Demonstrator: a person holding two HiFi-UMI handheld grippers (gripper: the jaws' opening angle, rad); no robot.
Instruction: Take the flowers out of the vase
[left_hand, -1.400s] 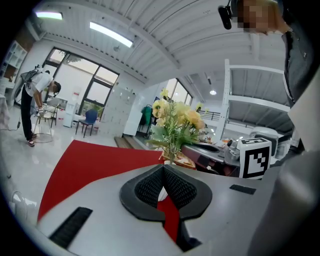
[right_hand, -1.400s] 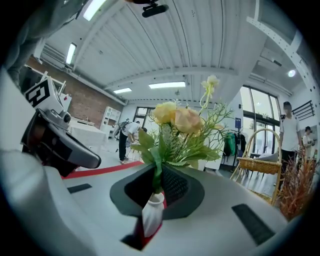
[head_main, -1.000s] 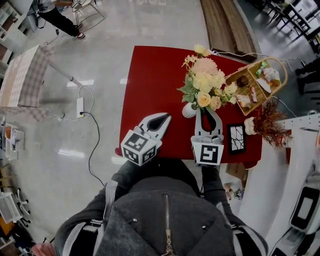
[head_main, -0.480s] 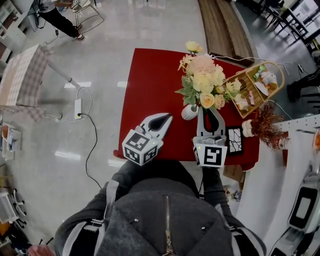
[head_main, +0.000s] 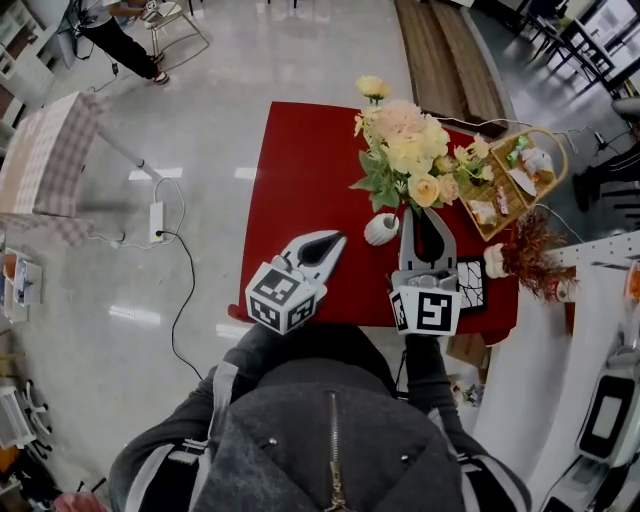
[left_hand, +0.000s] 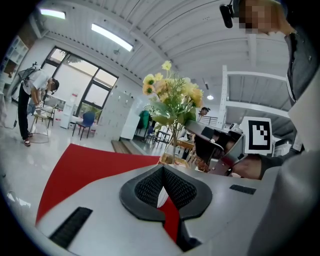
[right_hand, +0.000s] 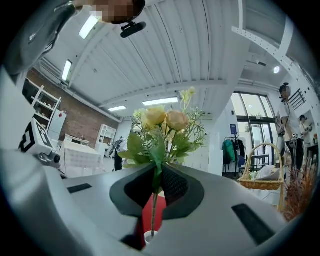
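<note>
Head view. Red table (head_main: 295, 170). Left gripper (head_main: 334, 238) low over the near edge, jaws together, nothing in them. Right gripper (head_main: 417, 212) beside it, tips under the flowers (head_main: 408, 150), which stand above the table's far right part. White vase (head_main: 381, 229) on the table, just left of the right gripper's tips. Basket (head_main: 512, 182) at the right edge; dried plant (head_main: 535, 255) nearer, off the corner.

Left gripper view. Left gripper (left_hand: 162, 169) has its pads meeting at the tips and is empty; a sliver of white vase (left_hand: 160, 196) and red cloth shows in the gap behind them. Flowers (left_hand: 170, 100) ahead, right of centre.

Right gripper view. Right gripper (right_hand: 156, 172) is clamped on the flowers' stem (right_hand: 152, 207), pads tight on either side just below the leaves. Blooms (right_hand: 161, 120) rise above the jaws. The stem runs down to the vase (right_hand: 148, 235) mouth; whether its end is inside, cannot tell. Basket (right_hand: 262, 175) at right.
</note>
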